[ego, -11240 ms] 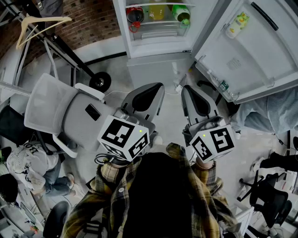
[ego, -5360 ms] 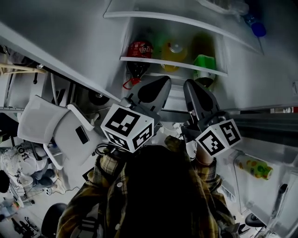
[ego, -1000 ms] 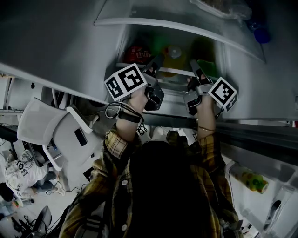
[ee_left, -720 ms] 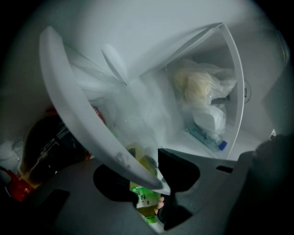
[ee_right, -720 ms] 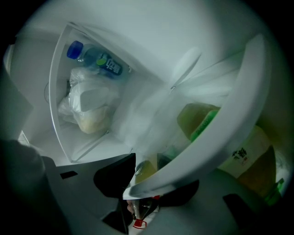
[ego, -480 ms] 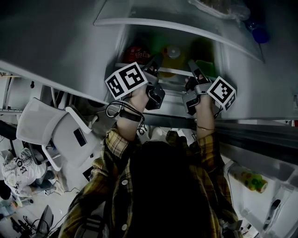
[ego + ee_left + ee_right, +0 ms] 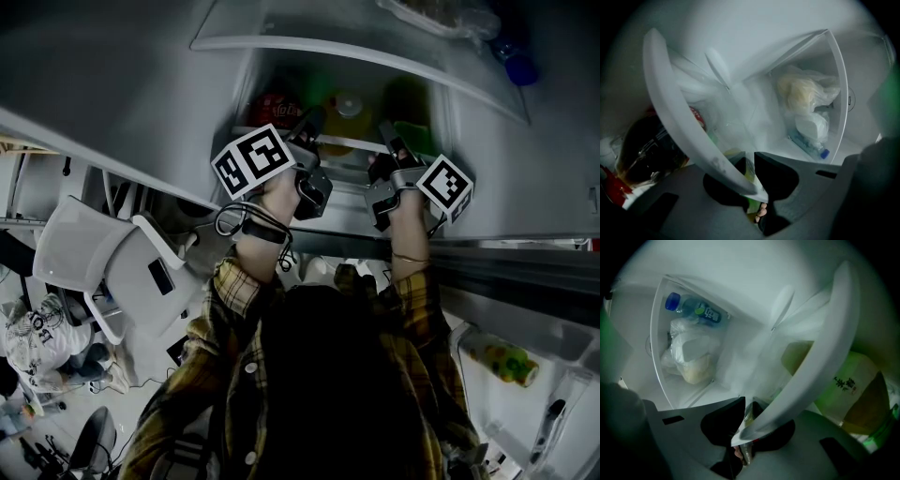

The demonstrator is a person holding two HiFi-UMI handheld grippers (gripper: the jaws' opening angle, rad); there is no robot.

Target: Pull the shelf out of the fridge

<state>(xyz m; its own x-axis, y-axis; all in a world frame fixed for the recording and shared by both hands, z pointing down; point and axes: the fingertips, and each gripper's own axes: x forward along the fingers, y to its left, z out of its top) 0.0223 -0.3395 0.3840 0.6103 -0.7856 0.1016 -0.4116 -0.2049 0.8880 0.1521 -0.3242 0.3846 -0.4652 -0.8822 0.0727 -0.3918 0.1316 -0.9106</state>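
In the head view, nearest of all, the person point(image 7: 319, 394) in a plaid shirt reaches both arms up and away. A white chair point(image 7: 103, 272) stands near on the left. The open door point(image 7: 562, 394) hangs near on the right, with a bottle point(image 7: 503, 362) in its rack.

Further on, both grippers are at the front edge of the shelf point(image 7: 352, 142), which sits inside the fridge point(image 7: 253, 84) with bottles resting on it. The left gripper point(image 7: 312, 120) is at the left part of that edge and the right gripper point(image 7: 384, 131) at the right part, well apart.

Each gripper's own view shows its jaws partly drawn together, having just been closing. The white front rim of the shelf is pinched between them.

Beyond the rim, a cola bottle point(image 7: 278, 108) lies at the left of the shelf. A yellow bottle point(image 7: 349, 105) is in the middle and a green bottle point(image 7: 412, 131) at the right.

Farthest in, the gripper views show a separate compartment with a clear front. It holds a knotted plastic bag point(image 7: 804, 91) and a blue-capped water bottle point(image 7: 809, 146) just beside it.
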